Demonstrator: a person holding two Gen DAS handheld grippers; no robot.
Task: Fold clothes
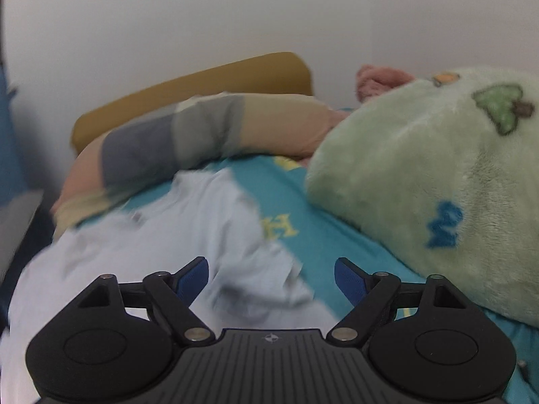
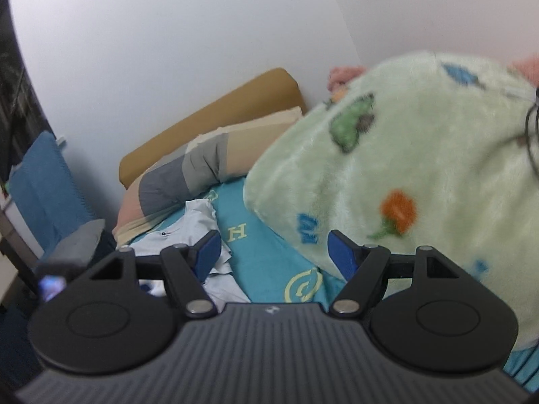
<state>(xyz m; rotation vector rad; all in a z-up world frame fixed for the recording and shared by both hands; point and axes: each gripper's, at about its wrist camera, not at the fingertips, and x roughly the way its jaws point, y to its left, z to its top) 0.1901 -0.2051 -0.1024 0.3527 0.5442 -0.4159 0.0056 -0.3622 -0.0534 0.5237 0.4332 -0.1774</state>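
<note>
**Two empty grippers over a crumpled shirt on the bed**

The left gripper [image 1: 271, 277] hangs with its blue-padded fingers spread wide and nothing between them. Under it, from about 7 to 12 o'clock, lies the pale blue shirt [image 1: 175, 235], crumpled on the teal bedsheet [image 1: 303, 208]; its folds are smeared by blur, and its near edge is hidden behind the gripper's black body.

The right gripper [image 2: 273, 250] is likewise wide and empty. From there the shirt [image 2: 198, 222] sits at 10 o'clock, partly covered by the left finger, one small dark button just visible.

At 2 o'clock, a fluffy green blanket [image 2: 404, 168] with printed shapes bulks up, cut off by the frame and hiding most of a pink plush item [image 1: 380, 79] behind it. A beige and grey bolster pillow [image 1: 175, 138] lies along the mustard headboard [image 1: 188, 84] at 11 o'clock. At 9 o'clock, a blue towel-like cloth [image 2: 43, 181] stands, its lower part out of sight.
</note>
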